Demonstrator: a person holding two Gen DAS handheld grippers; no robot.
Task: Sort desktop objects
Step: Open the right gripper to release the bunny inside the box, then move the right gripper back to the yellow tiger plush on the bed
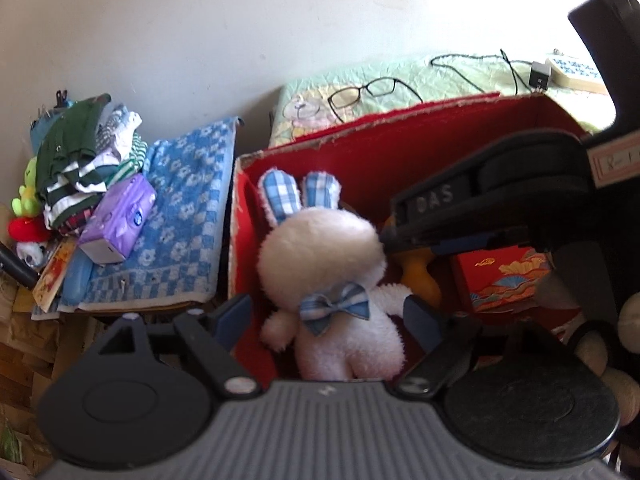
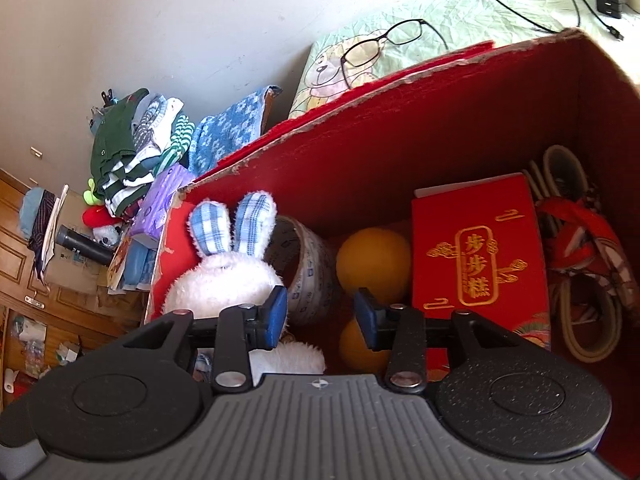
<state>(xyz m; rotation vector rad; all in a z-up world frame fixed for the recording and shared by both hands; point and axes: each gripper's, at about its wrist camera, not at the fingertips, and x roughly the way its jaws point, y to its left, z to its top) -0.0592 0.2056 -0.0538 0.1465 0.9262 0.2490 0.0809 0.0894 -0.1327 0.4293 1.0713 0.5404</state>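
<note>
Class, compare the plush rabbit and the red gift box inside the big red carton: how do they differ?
The plush rabbit is white, fluffy and rounded; the red gift box is flat-sided, hard-edged and red with gold lettering. The rabbit sits at the left end of the carton, the gift box toward the right. Both stand upright inside it.

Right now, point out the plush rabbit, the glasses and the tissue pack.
plush rabbit (image 1: 320,248): left wrist view, on its white head.
glasses (image 2: 362,53): right wrist view, on the nearer lens.
tissue pack (image 1: 120,216): left wrist view, on its purple top face.
</note>
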